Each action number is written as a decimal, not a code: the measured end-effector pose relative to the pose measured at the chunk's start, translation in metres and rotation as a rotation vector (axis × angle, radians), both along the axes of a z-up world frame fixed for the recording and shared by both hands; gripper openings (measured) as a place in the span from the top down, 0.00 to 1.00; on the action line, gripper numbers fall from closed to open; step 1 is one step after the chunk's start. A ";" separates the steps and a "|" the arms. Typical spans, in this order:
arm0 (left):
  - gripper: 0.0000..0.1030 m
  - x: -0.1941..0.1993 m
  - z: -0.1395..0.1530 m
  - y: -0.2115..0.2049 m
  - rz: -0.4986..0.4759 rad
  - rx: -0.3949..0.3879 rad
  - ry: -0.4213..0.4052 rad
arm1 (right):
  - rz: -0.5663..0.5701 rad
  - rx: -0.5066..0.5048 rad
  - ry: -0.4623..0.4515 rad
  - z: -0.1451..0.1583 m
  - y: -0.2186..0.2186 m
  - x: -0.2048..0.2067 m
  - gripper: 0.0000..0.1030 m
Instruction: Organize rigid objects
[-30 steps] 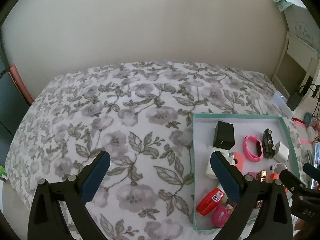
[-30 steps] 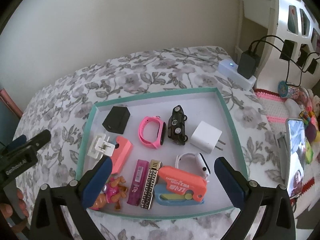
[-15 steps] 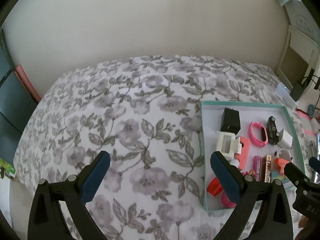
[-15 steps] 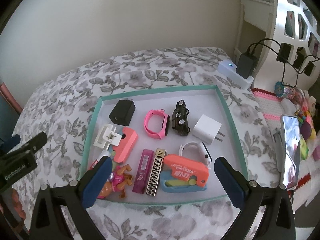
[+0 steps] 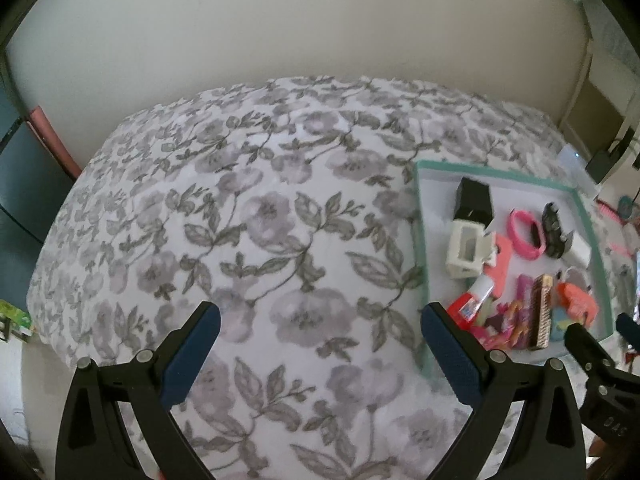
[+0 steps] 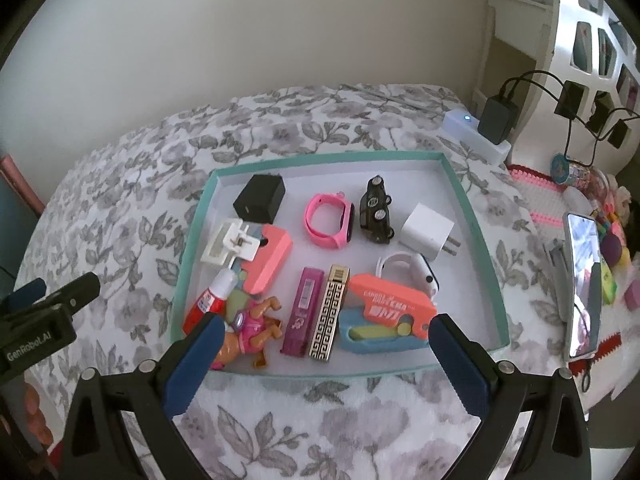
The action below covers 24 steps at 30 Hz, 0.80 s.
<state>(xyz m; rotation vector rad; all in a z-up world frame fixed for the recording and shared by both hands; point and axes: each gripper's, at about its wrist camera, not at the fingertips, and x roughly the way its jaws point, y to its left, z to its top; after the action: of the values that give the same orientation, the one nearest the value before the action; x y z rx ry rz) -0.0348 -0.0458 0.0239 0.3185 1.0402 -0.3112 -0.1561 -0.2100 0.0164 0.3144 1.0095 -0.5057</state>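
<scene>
Right wrist view: wide-spread right gripper [image 6: 322, 334] fingers hide part of the toy figure [image 6: 248, 330] in the tray [image 6: 192, 240].

Pink toy figure [image 6: 250, 330] partly hidden behind the right hand-held gripper [image 6: 324, 354] finger, blue case [image 6: 376, 330] half covered by the orange gun-shaped toy [image 6: 390, 300], phone screen [image 6: 582, 280] too blurred to read, tray [image 5: 420, 240] contents smeared in the left wrist view.
</scene>
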 end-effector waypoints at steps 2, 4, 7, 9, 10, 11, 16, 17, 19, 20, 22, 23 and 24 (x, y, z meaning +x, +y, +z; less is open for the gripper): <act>0.03 0.000 -0.003 0.003 0.001 0.015 0.010 | -0.001 0.003 0.010 -0.002 0.002 -0.001 0.00; 0.03 0.001 -0.005 0.006 0.004 0.021 0.027 | -0.003 0.006 0.016 -0.004 0.004 -0.002 0.00; 0.03 0.002 -0.007 0.010 0.011 0.026 0.040 | -0.005 0.007 0.026 -0.006 0.006 -0.003 0.00; 0.03 0.002 -0.008 0.012 0.013 0.026 0.046 | -0.009 0.008 0.034 -0.007 0.007 -0.005 0.00; 0.03 0.002 -0.008 0.012 0.012 0.027 0.049 | -0.012 0.010 0.036 -0.008 0.008 -0.006 0.00; 0.03 0.003 -0.009 0.012 0.011 0.028 0.051 | -0.015 0.013 0.039 -0.009 0.008 -0.007 0.00; 0.03 0.002 -0.010 0.011 0.007 0.032 0.052 | -0.018 0.015 0.042 -0.010 0.010 -0.008 0.00; 0.03 0.002 -0.010 0.010 0.005 0.034 0.051 | -0.018 0.014 0.041 -0.010 0.010 -0.007 0.00; 0.03 0.002 -0.010 0.009 0.000 0.036 0.052 | -0.015 0.015 0.037 -0.009 0.010 -0.007 0.00; 0.03 0.002 -0.010 0.009 -0.002 0.037 0.052 | -0.015 0.015 0.036 -0.009 0.010 -0.006 0.00; 0.03 0.003 -0.010 0.008 -0.005 0.041 0.054 | -0.016 0.015 0.034 -0.009 0.008 -0.006 0.00; 0.03 0.003 -0.011 0.008 -0.006 0.042 0.055 | -0.017 0.015 0.032 -0.009 0.007 -0.006 0.00; 0.03 0.003 -0.011 0.007 -0.007 0.042 0.056 | -0.019 0.017 0.027 -0.009 0.007 -0.006 0.00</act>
<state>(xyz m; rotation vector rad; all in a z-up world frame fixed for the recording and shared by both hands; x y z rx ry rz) -0.0322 -0.0383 0.0132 0.3534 1.1022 -0.3066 -0.1617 -0.2033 0.0076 0.3334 1.0386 -0.5204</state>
